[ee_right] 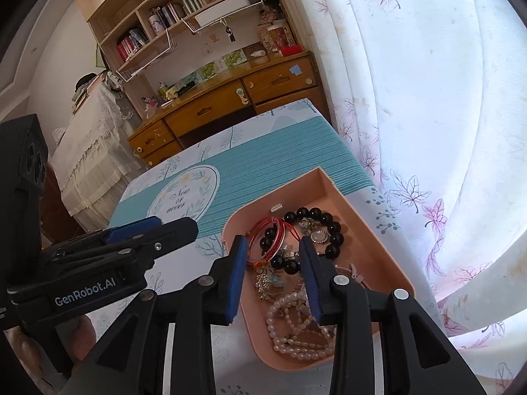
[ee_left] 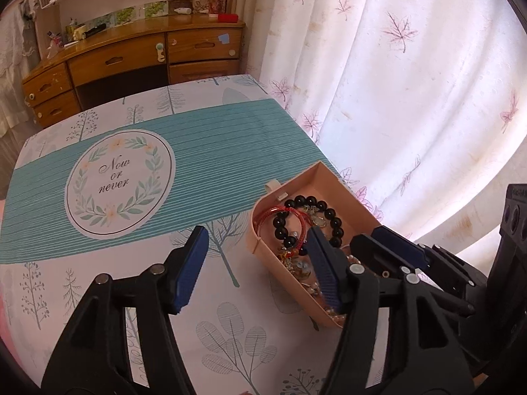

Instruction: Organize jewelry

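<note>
Clearly both claws hover open over tray (ee_right: 378, 240).

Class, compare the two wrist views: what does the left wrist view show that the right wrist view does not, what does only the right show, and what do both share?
Only the left wrist view shows the bare tablecloth left of the tray between the open left tongs. Only the right wrist view shows the bookshelf and the whole pearl strand under the open right tongs. Both show the pink tray, black bead bracelet and red bangle.

- The left wrist view is aimed steeply down, close over the table (ee_left: 214, 151).
- The right wrist view is angled likewise, close above the pink tray (ee_right: 378, 230).
- Tray, table and desk (ee_left: 131, 52) are shared.
</note>
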A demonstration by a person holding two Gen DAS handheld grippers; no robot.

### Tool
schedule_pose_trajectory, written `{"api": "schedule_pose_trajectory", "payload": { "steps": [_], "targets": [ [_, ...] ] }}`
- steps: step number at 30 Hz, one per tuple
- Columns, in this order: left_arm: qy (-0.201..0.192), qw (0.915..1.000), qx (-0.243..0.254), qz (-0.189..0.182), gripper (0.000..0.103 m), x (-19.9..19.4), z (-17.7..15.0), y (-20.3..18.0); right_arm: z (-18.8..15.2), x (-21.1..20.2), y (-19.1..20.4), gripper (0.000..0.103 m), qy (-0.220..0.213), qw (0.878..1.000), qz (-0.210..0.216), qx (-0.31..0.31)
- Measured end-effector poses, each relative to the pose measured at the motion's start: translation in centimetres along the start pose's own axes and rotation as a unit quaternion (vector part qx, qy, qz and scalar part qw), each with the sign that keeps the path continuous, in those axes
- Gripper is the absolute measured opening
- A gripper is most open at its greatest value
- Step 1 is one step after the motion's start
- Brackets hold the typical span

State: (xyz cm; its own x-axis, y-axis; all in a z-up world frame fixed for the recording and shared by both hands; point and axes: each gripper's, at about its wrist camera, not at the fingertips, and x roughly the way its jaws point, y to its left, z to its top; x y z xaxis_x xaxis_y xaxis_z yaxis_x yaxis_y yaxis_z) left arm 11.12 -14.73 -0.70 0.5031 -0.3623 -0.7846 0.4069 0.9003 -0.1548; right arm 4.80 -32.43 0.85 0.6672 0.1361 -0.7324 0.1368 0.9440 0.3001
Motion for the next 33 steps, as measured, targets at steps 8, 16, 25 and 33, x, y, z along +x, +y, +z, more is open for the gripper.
{"api": "schedule_pose_trajectory", "payload": {
  "steps": [8, 16, 25, 33],
  "targets": [
    [0.009, 0.9992, -0.027, 0.029, 0.061, -1.4, -2.0, 1.2, -0.7, -0.9, 0.9, 0.033, 0.003, 1.000, 0.004, -0.014],
    [0.008, 0.9964, -0.044, 0.072, 0.062, -4.6, -4.6, 2.0, -2.2, -3.1, 2.6, 0.033, 0.012, 0.999, -0.003, -0.041],
    [-0.002, 0.9893, -0.064, 0.131, 0.063, -10.7, -8.4, 3.1, -3.5, -6.6, 6.2, 0.041, 0.034, 0.996, 0.019, -0.075],
    [-0.023, 0.9810, -0.090, 0.170, 0.078, -15.7, -11.4, 3.9, -5.0, -10.7, 10.4, 0.072, 0.036, 0.994, 0.013, -0.106]
  ]
}}
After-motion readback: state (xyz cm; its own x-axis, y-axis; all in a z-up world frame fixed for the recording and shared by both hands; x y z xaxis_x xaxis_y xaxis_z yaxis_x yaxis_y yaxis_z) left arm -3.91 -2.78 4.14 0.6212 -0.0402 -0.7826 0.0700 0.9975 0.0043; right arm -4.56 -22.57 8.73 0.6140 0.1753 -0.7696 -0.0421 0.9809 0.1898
